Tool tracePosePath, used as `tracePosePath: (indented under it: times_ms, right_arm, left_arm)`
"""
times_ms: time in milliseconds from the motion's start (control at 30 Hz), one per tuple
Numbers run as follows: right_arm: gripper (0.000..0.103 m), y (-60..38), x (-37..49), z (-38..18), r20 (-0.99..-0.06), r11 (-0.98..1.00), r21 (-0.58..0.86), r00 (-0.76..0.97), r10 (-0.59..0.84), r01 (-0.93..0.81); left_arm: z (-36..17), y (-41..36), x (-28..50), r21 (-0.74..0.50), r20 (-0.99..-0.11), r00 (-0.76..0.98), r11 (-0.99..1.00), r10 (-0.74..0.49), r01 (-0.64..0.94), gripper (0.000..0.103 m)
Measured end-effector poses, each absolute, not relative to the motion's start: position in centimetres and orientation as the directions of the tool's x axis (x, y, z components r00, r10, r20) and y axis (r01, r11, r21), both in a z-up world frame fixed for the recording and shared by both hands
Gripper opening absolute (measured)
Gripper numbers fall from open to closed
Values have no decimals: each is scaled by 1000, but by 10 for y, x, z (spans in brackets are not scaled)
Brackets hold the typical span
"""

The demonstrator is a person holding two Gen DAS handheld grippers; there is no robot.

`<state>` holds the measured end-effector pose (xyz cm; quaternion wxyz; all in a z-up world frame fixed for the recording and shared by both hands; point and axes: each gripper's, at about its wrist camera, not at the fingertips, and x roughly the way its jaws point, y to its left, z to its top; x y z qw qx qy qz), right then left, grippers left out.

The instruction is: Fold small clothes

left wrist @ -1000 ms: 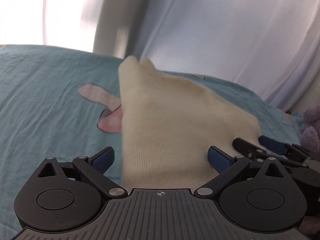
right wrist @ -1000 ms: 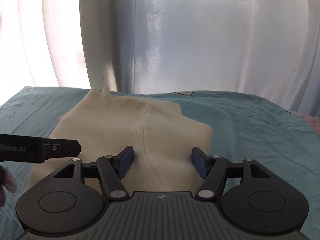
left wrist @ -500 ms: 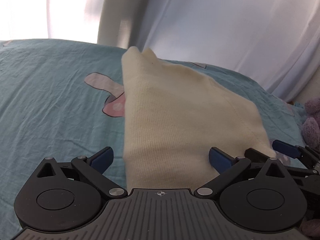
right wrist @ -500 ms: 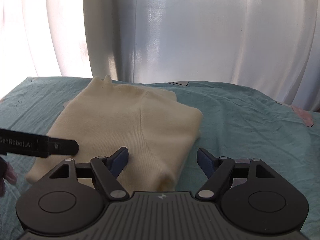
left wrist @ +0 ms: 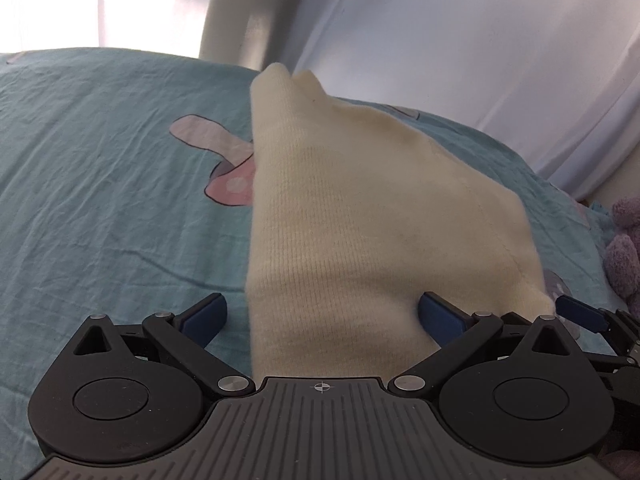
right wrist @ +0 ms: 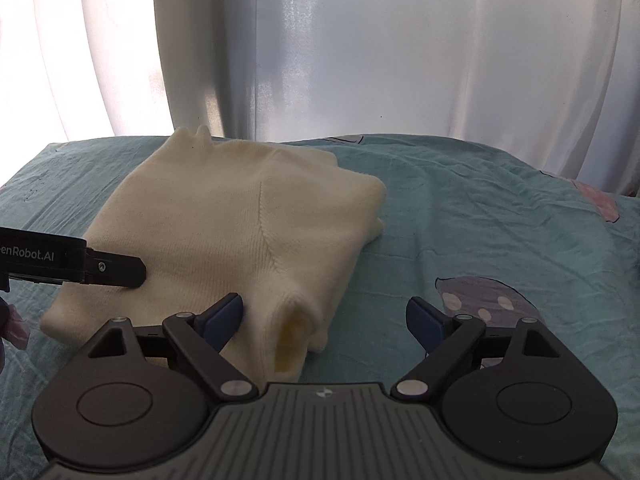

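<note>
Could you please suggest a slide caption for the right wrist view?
Right gripper opening over a folded cream knitted sweater lying on a teal bedsheet.

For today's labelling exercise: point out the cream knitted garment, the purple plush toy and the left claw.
cream knitted garment (right wrist: pixel 240 220), right wrist view, middle of its top layer.
purple plush toy (left wrist: pixel 626 248), left wrist view, its fuzzy body at the edge.
left claw (left wrist: pixel 322 314), left wrist view, midway between fingertips.

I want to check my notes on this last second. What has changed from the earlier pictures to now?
The right claw has drawn back off the cream knit garment; its jaws are opening, pressing on nothing, with only the near corner between them. The left claw stayed wide open over the garment, which stayed folded on the teal sheet.
</note>
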<state>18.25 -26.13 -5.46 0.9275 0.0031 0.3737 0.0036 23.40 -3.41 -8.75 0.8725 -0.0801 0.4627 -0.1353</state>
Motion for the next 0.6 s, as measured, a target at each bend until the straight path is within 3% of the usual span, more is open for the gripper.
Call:
tracePosePath:
  times_ms: [133, 367, 433, 600]
  right_arm:
    - [89, -254, 168, -52, -721, 996, -89, 690, -61, -5]
    - [91, -248, 136, -36, -771, 993, -56, 628, -106, 99]
    - [99, -244, 120, -26, -734, 995, -19, 674, -82, 101]
    - [99, -245, 85, 0, -605, 985, 87, 794, -66, 149]
  left_arm:
    - [-81, -35, 224, -207, -797, 537, 961, -276, 186, 103]
    - [-72, -39, 185, -118, -812, 540, 968, -224, 224, 103]
    - [-68, -40, 171, -107, -810, 543, 966, -221, 234, 103]
    - [-60, -39, 148, -132, -805, 540, 962, -244, 239, 103]
